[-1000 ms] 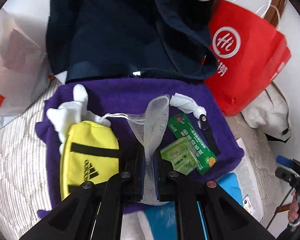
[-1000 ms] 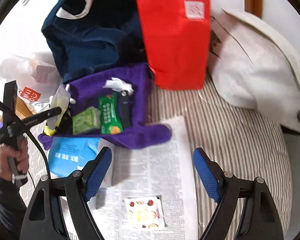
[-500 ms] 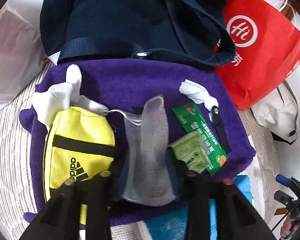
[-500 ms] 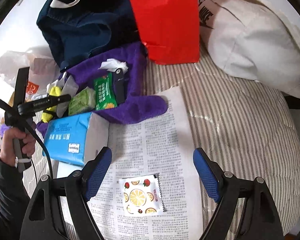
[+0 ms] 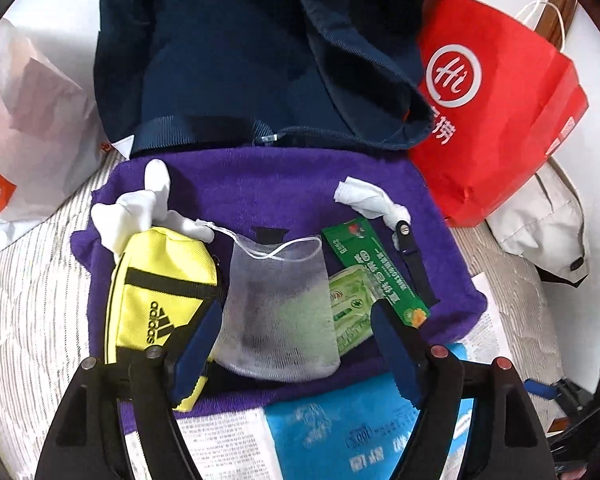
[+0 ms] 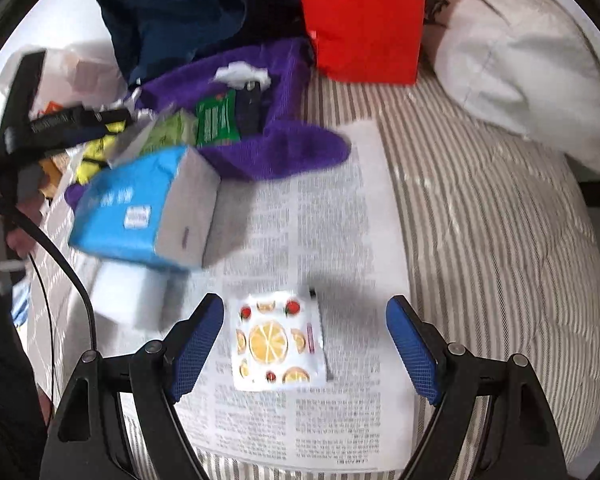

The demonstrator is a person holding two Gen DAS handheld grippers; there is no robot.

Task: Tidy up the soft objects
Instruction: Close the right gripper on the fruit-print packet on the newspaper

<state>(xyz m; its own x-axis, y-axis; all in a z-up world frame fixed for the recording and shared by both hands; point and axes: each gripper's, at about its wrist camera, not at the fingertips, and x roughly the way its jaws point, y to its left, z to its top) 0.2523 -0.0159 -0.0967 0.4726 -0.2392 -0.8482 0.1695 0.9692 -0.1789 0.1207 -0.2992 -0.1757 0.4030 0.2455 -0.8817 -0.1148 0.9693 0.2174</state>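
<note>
In the left wrist view a white mesh drawstring pouch (image 5: 278, 304) lies flat on a purple towel (image 5: 260, 184), between the spread fingers of my open left gripper (image 5: 296, 344). A yellow adidas pouch (image 5: 160, 292) lies left of it, a green tissue pack (image 5: 350, 300) and a green sachet (image 5: 376, 272) right of it. In the right wrist view my open right gripper (image 6: 306, 340) hovers over a small wipe packet with a lemon print (image 6: 278, 342) on a newspaper (image 6: 332, 220). The left gripper shows there at far left (image 6: 60, 128).
A navy bag (image 5: 240, 52) and a red paper bag (image 5: 496, 108) stand behind the towel. A blue tissue pack (image 6: 140, 208) lies on the newspaper. A white cloth bag (image 6: 520, 48) sits at the right on the striped bedding (image 6: 500, 240). White gloves (image 5: 140, 208) lie on the towel.
My left gripper has opened and let go of the mesh pouch, which now lies flat on the towel. My right gripper has moved down towards the lemon-print packet.
</note>
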